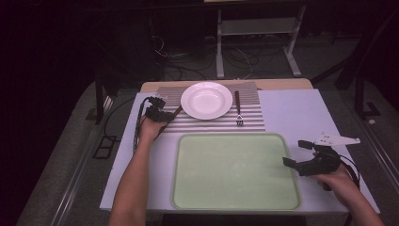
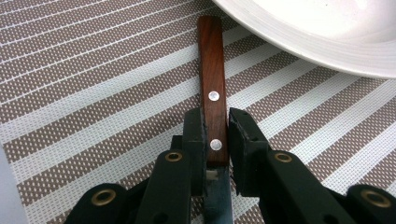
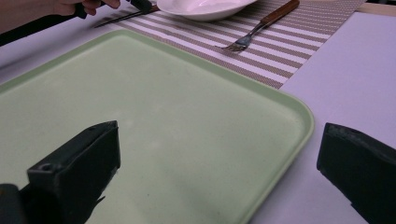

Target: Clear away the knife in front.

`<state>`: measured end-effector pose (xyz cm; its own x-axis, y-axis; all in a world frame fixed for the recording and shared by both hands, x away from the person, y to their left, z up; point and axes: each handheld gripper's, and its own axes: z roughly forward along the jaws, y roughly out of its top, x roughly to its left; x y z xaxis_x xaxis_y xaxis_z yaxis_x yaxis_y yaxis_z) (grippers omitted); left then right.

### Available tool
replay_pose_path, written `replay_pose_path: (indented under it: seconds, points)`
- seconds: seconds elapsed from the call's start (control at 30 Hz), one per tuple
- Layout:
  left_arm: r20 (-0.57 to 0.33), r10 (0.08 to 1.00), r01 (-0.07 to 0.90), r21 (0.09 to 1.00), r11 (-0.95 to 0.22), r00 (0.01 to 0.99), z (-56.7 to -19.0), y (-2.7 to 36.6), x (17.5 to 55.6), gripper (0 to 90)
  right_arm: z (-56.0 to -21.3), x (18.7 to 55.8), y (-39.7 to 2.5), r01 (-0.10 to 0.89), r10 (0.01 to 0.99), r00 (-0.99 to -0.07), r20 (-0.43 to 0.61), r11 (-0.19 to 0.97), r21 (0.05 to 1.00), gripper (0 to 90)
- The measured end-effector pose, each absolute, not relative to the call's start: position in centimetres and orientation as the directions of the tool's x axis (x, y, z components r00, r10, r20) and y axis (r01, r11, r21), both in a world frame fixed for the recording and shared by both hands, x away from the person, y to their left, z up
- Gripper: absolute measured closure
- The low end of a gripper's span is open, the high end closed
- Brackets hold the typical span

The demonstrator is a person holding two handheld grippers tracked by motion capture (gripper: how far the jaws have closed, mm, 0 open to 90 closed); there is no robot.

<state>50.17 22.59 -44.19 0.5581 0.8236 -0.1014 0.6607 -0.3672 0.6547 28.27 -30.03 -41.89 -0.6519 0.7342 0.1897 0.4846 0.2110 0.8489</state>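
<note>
In the high view, the left gripper (image 1: 162, 114) sits in the left centre of the frame, at the left edge of the striped placemat (image 1: 249, 122), just left of the white plate (image 1: 207, 100). The knife (image 1: 178, 111) lies slanted under it, its brown handle pointing up and right toward the plate's rim. A fork (image 1: 238, 108) lies on the mat right of the plate, tines toward the bottom of the frame. The green tray (image 1: 235, 172) fills the lower middle. The right gripper (image 1: 295, 153) is at the lower right, over the tray's right rim on the white table (image 1: 296, 113), its jaws standing wide apart.

In the left gripper view, the knife (image 2: 212, 93) runs up the middle of the frame. The left gripper (image 2: 217, 140) has its two black jaws closed on the lower end of the wooden handle, one on each side, around the lower of two rivets; the blade starts just below, between the jaw bases. The handle's free end reaches the plate (image 2: 327, 37) at the upper right.

In the right gripper view, the right gripper (image 3: 217, 154) has its jaws far apart at the lower left and lower right, holding nothing, above the tray (image 3: 140, 116) and its right rim. Plate (image 3: 205, 7), fork (image 3: 261, 25) and the other hand (image 3: 84, 4) with the knife's blade (image 3: 119, 18) lie along the top edge.
</note>
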Motion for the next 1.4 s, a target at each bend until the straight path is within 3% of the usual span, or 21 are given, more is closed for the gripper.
replay_pose_path:
  seconds: [1.4]
  points:
    - [-0.099, 0.825, 0.659, 0.657, -0.365, 0.556, -40.6, 24.6, 46.9, 77.1, -41.9, 28.3, -30.0, 0.484, 0.733, -0.652, 0.191, 0.209, 0.85, 0.0]
